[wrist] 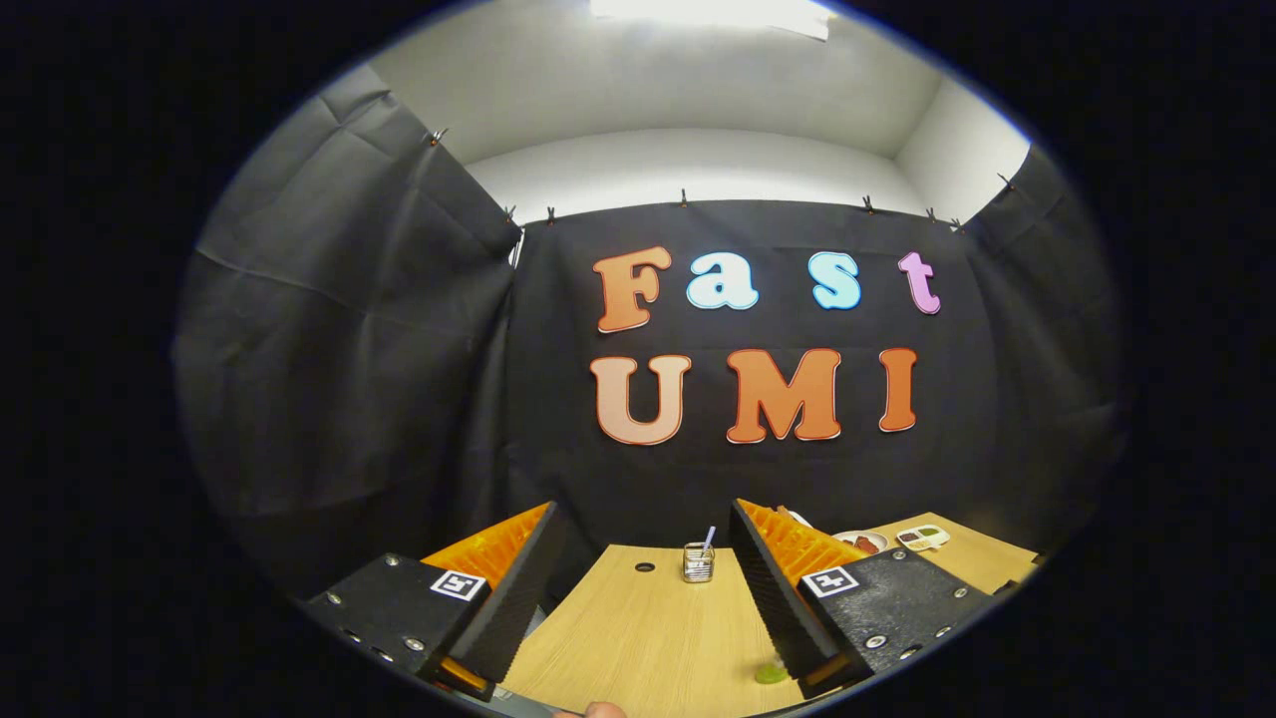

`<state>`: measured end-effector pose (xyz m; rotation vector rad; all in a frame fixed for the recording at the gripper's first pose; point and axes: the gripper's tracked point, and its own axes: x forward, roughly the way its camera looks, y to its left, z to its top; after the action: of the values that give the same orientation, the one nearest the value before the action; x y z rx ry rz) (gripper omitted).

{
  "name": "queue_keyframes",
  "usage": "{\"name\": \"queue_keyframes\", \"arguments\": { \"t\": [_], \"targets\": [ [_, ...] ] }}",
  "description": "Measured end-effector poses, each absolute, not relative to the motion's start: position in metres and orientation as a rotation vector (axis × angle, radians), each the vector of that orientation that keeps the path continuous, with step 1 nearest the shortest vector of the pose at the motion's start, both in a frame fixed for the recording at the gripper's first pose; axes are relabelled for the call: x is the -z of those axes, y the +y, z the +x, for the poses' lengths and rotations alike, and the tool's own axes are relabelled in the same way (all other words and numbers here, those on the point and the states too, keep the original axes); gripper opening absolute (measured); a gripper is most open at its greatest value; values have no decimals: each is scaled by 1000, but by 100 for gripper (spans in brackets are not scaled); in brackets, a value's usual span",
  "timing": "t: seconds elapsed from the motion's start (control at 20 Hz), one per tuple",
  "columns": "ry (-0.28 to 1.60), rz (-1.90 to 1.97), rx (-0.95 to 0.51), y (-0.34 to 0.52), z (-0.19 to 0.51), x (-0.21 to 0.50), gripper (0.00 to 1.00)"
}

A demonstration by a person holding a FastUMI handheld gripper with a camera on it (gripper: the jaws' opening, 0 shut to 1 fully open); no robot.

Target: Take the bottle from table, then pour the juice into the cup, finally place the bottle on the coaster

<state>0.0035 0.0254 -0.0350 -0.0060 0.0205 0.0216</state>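
Two black-padded fingers with orange backs, the gripper (643, 588), stand wide apart with nothing between them but bare wooden table (638, 638). Each finger base carries a square black-and-white marker tag; no readable brand shows. A small green thing (770, 674), perhaps the bottle's top, peeks out beside the right finger's base, too hidden to tell. Beyond the fingertips stands a small wire holder (698, 563) with a pale stick. Farther right lie a plate (863, 541) and a white tray (922, 538).
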Motion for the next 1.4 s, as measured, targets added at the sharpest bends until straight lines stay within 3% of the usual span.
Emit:
{"name": "queue_keyframes", "arguments": {
  "t": [0.8,1.4],
  "targets": [
    [-29,-1,59,-33,4,69,99],
    [308,-2,215,-146,44,234,100]
  ]
}}
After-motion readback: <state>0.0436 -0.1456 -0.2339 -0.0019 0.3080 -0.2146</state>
